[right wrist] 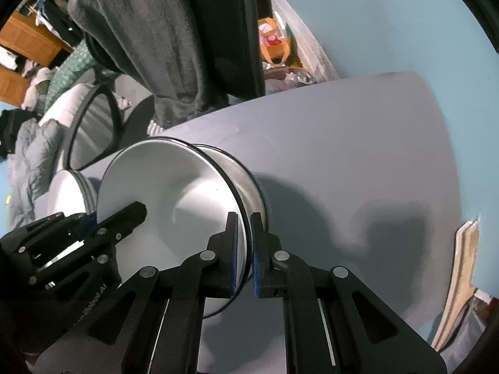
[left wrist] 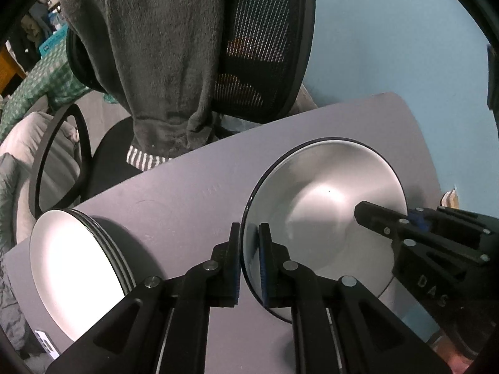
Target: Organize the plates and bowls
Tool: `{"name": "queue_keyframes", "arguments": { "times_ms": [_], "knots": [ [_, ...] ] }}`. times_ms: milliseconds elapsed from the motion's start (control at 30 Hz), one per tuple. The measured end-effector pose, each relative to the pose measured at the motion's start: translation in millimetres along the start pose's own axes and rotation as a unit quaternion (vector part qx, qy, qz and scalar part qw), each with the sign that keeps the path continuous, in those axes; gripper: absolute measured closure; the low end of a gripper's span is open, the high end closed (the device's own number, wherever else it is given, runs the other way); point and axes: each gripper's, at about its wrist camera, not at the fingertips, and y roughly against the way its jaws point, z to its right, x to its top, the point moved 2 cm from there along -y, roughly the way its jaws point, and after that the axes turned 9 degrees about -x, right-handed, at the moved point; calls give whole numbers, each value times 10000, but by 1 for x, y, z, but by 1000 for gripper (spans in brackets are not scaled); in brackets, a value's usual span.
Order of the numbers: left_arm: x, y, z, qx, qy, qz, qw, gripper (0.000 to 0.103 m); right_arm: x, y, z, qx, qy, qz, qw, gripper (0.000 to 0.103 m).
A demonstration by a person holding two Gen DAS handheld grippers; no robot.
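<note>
A white bowl (left wrist: 327, 193) with a thin dark rim sits on the grey-lilac table (left wrist: 187, 193). My left gripper (left wrist: 251, 227) is shut on its left rim, one pad inside and one outside. My right gripper (right wrist: 244, 216) is shut on the opposite rim of the same bowl (right wrist: 174, 193), and its dark finger also shows over the bowl in the left wrist view (left wrist: 361, 215). A second, shinier bowl (right wrist: 249, 180) shows just beneath the held one, as if nested. A stack of white plates (left wrist: 71, 268) lies to the left, near the table's edge.
A black mesh office chair (left wrist: 265, 46) draped with a grey garment (left wrist: 156, 46) stands right behind the table. A blue wall (left wrist: 389, 46) runs along the right. Bedding and clutter lie at the left. Flat boards (right wrist: 461, 280) lean by the table's right edge.
</note>
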Motion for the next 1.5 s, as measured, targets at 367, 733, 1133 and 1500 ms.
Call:
{"name": "queue_keyframes", "arguments": {
  "times_ms": [367,733,1133,1500],
  "knots": [
    [1,-5,0,-24,-57,-106,9999,91,3,1,-3,-20,23,-64,10000,85],
    [-1,7,-3,-55,44,76,9999,74,1,3,-3,22,-107,-57,9999,80],
    [-6,27,-8,-190,94,313,9993,66,2,7,-7,-19,-270,-148,9995,71],
    [-14,47,-14,-306,200,464,9983,56,-8,18,-5,-152,-364,-88,9992,63]
  ]
}}
